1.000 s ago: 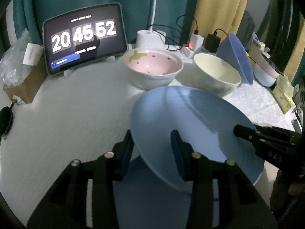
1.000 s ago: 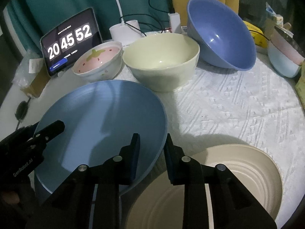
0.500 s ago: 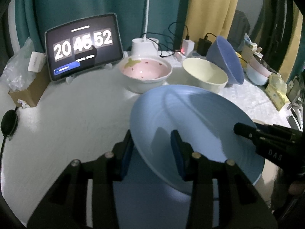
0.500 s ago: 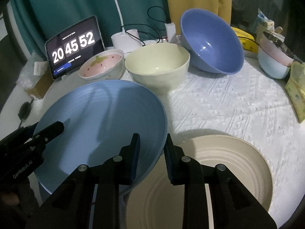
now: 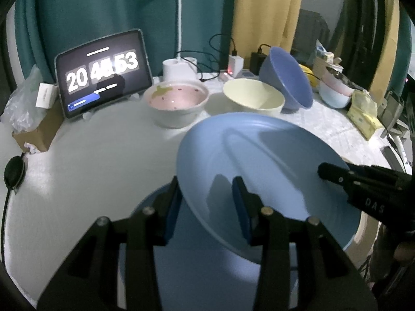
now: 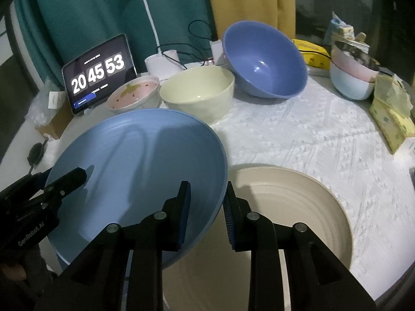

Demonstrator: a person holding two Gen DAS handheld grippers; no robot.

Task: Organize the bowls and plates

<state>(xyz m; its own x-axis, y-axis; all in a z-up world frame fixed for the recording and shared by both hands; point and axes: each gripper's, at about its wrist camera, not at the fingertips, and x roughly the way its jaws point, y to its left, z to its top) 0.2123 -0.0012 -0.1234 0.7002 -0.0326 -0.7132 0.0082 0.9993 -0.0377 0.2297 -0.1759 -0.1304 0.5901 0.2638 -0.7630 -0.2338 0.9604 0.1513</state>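
Note:
Both grippers hold one light blue plate (image 5: 264, 160) (image 6: 140, 165) lifted above the table. My left gripper (image 5: 207, 194) is shut on its near-left rim. My right gripper (image 6: 207, 197) is shut on its opposite rim and shows in the left wrist view (image 5: 363, 184). Another blue plate (image 5: 207, 272) lies under it on the table. A beige plate (image 6: 298, 207) lies at the right. At the back stand a pink strawberry bowl (image 5: 176, 103) (image 6: 133, 97), a cream bowl (image 5: 253, 101) (image 6: 197, 93) and a tilted dark blue bowl (image 5: 288, 80) (image 6: 264, 62).
A tablet clock (image 5: 103, 72) stands at the back left, a white lamp base (image 5: 179, 68) and chargers with cables behind the bowls. Stacked pastel bowls (image 6: 352, 75) and yellow tissue packs (image 6: 391, 114) sit at the right. A cardboard box (image 5: 36, 127) sits at the left.
Both grippers have risen with the light blue plate, so the table and bowls look farther away. The plate below it has come into sight.

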